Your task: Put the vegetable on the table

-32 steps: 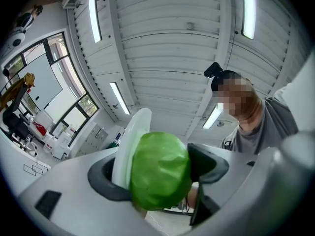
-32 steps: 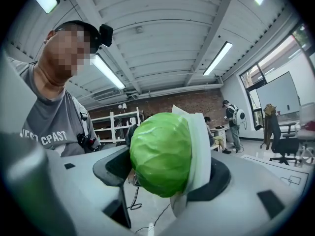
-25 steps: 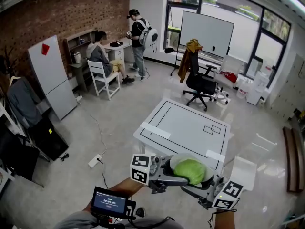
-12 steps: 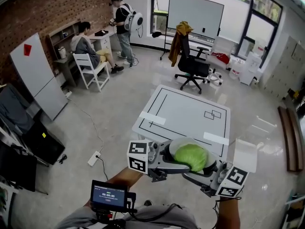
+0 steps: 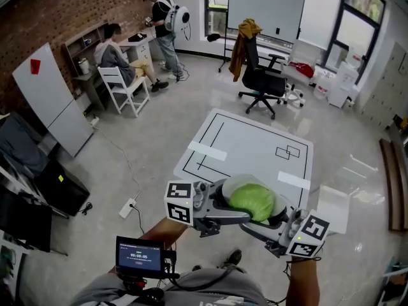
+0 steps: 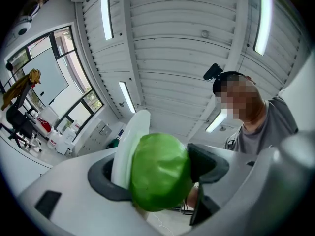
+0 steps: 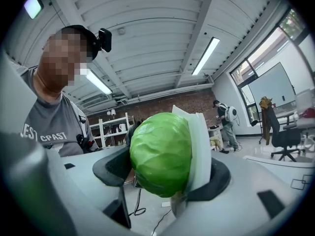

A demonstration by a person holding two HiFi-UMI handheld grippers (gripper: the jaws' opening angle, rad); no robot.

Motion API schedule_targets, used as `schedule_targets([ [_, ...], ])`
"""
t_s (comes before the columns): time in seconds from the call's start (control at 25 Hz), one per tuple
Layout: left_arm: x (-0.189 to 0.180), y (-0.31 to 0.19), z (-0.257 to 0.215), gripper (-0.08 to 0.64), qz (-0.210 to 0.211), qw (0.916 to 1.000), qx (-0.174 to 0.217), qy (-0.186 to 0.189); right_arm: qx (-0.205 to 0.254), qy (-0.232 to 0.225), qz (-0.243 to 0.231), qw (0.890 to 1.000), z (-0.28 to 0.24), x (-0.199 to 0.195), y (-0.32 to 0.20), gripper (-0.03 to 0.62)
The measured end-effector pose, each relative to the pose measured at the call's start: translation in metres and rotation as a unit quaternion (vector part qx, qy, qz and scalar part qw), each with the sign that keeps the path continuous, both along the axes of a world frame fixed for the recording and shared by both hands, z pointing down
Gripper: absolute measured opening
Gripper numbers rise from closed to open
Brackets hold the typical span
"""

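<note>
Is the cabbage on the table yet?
No, the left tongs and right tongs hold the cabbage in the air, off the table.

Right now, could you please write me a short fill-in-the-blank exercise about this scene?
The left gripper and the right gripper together clamp a round ___ cabbage.
It is not yet set on the ___ table marked with black lines.
A brownish jacket hangs on the ___ office chair.
Missing words: green; white; black.
</note>
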State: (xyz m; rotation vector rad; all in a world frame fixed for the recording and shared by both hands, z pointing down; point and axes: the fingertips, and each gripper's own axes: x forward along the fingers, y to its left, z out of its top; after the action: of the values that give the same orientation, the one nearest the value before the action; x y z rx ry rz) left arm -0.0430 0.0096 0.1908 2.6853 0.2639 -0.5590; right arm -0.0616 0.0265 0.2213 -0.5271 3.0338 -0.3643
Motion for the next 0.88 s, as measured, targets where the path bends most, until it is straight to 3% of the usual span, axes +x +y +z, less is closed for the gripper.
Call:
schedule_targets([
  [0.16, 0.037, -0.040, 0.001, 0.359, -0.020, 0.9998, -0.004, -0.008, -0.006, -0.008, -0.019, 1.000, 0.000, 0.038, -0.039, 0.322],
  [0.56, 0.056, -0.065, 0.017, 0.359, -0.041, 0.9989, -0.015, -0.015, -0.012, -0.009, -0.045, 0.999, 0.015, 0.056, -0.062, 0.322],
  [0.88, 0.119, -0.119, 0.013, 0.359, -0.059, 0.9978, -0.017, -0.027, -0.010, -0.018, -0.065, 0.998, 0.010, 0.119, -0.115, 0.322],
])
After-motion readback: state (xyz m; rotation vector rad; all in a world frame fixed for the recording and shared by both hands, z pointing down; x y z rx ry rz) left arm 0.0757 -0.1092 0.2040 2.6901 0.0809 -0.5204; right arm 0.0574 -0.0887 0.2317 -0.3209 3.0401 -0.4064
